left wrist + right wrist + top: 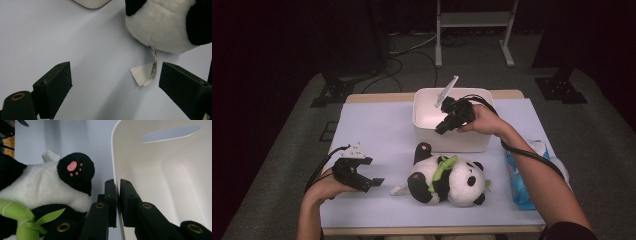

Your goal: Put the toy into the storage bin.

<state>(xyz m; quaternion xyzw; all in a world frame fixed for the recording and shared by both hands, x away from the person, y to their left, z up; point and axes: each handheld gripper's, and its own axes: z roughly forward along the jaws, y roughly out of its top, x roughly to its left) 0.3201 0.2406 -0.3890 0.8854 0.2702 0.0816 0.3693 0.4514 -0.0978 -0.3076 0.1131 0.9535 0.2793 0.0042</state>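
Pale table (pixel 377 125), dark room. Right gripper (pixel 118 185) is clamped on the white bin (pixel 175 177) wall; rigid and light, so the rim's a fine hold. Left gripper (pixel 113 82) sits open by the soft panda (pixel 162 22), whose squishy body looks easiest to grab.

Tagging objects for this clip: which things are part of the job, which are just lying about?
In the job:
- white bin, its near wall clamped by the right gripper
- panda plush, lying against the bin
- left gripper, fingers open beside the panda's tag

Lying about:
- blue packet at the table's right edge
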